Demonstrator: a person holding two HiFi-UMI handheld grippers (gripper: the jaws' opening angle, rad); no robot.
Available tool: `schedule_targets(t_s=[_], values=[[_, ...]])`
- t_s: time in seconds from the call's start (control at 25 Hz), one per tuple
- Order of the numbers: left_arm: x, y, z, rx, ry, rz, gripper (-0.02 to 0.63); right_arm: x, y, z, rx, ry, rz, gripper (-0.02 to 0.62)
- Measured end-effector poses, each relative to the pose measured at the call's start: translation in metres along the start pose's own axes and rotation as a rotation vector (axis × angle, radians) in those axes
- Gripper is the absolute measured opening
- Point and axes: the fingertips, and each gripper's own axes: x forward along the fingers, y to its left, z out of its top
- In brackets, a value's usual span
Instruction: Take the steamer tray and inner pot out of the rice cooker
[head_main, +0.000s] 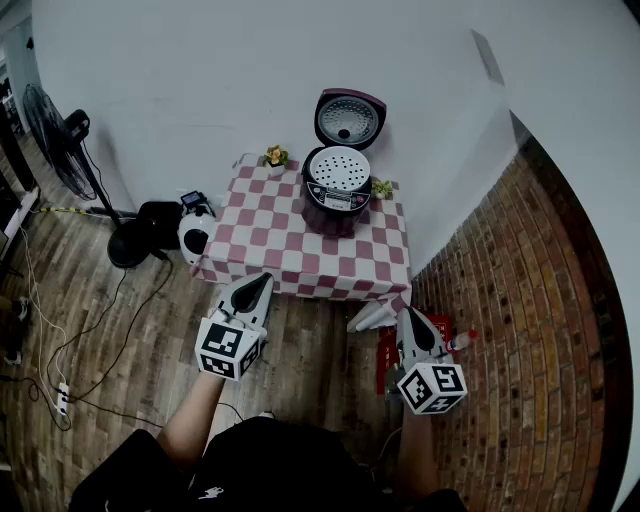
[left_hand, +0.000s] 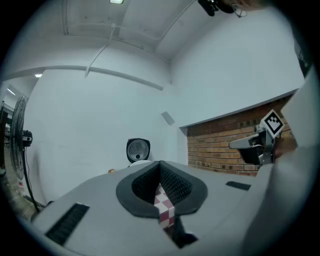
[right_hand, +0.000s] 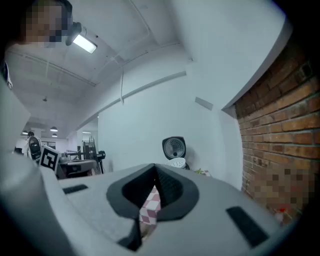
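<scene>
Steamer tray (head_main: 338, 170) lies flat in rice cooker (head_main: 336, 205), lid (head_main: 349, 120) upright; left gripper (head_main: 257, 287), right gripper (head_main: 411, 317) closed

White wall (head_main: 200, 80) meets brick wall (head_main: 540, 300) at a corner. The wood-plank floor (head_main: 90, 330) carries a checked-cloth worktop (head_main: 270, 240), standing fan (head_main: 50, 130) and loose cables (head_main: 60, 390). A ceiling strip light (right_hand: 84, 43) is lit.

A mock home corner inside a work hall is showing. Ahead of the left claw (head_main: 264, 282), a small bench under a red-and-white checked cloth (head_main: 280, 250) is standing where a white painted wall (head_main: 200, 90) is meeting a red brick wall (head_main: 540, 300). Left of that claw, a black pedestal fan (head_main: 50, 135) and white power strip (head_main: 62, 398) are sitting on wood-plank floor (head_main: 310, 340), with dark metal racks (right_hand: 90, 149) showing farther left.
</scene>
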Motion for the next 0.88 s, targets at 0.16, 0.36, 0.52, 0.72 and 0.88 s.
schedule_targets(t_s=[0.16, 0.36, 0.52, 0.72, 0.88], values=[[-0.005, 0.003, -0.001, 0.001, 0.005, 0.002, 0.003, 0.0, 0.007, -0.003, 0.004, -0.002, 0.01, 0.005], [-0.007, 0.014, -0.002, 0.012, 0.012, 0.0, 0.003, 0.0, 0.018, -0.006, 0.007, -0.007, 0.008, 0.005], [-0.01, 0.017, -0.01, 0.033, 0.033, -0.01, 0.003, -0.005, 0.022, -0.016, 0.013, 0.006, -0.008, 0.003], [-0.016, 0.022, -0.01, 0.02, 0.02, -0.024, 0.003, -0.008, 0.028, -0.02, 0.008, 0.011, -0.018, 0.003], [-0.018, 0.026, -0.012, 0.007, 0.022, -0.02, 0.003, -0.008, 0.031, -0.019, -0.003, 0.017, -0.015, 0.005]])
